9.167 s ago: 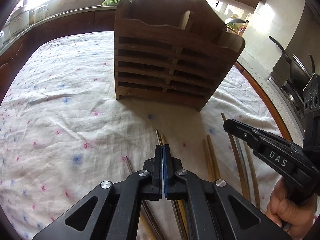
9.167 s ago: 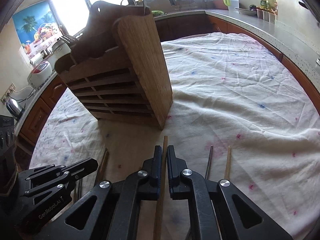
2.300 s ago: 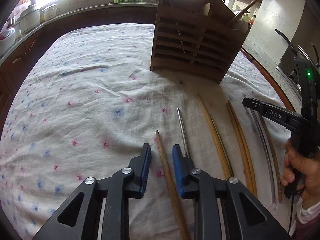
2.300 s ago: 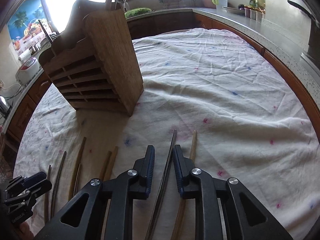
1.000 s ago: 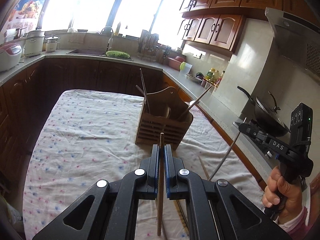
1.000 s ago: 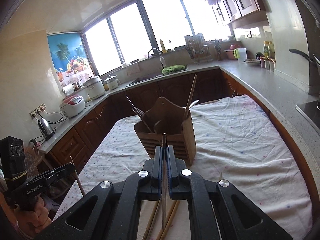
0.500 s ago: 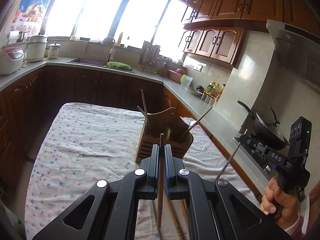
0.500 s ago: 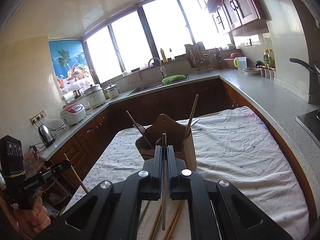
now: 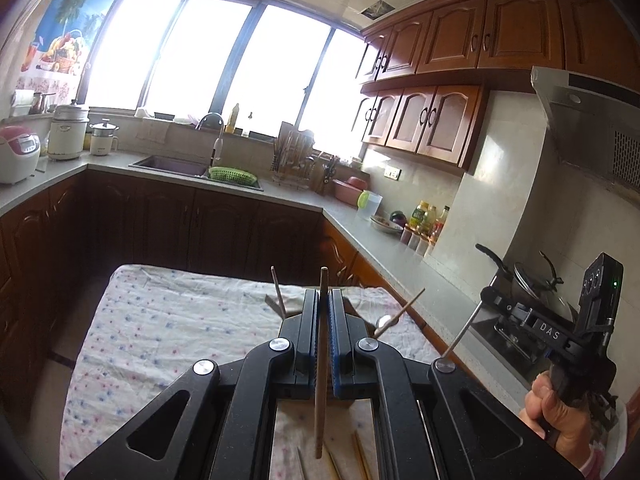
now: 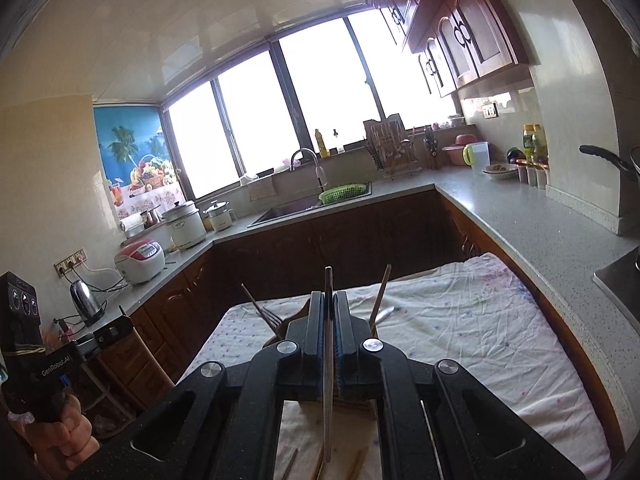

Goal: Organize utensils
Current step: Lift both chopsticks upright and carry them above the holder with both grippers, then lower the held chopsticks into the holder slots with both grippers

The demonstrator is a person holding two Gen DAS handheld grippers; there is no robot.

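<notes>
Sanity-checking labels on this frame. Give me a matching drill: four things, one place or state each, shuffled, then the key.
Things:
1. wooden chopstick
2. metal chopstick
3. green basket
4. rice cooker

Places or states:
A. on the counter by the sink
B. clamped in the left gripper
C. on the counter next to the kettle
D. clamped in the right gripper

Pairs: 1-B, 2-D, 3-A, 4-C

two wrist fisheyes, high over the clothed table [image 9: 168, 320]

both looking forward along own fingers toward the window wall; shared: sink [image 9: 172, 165] [image 10: 288, 212], green basket [image 9: 232, 175] [image 10: 344, 193], counter.
</notes>
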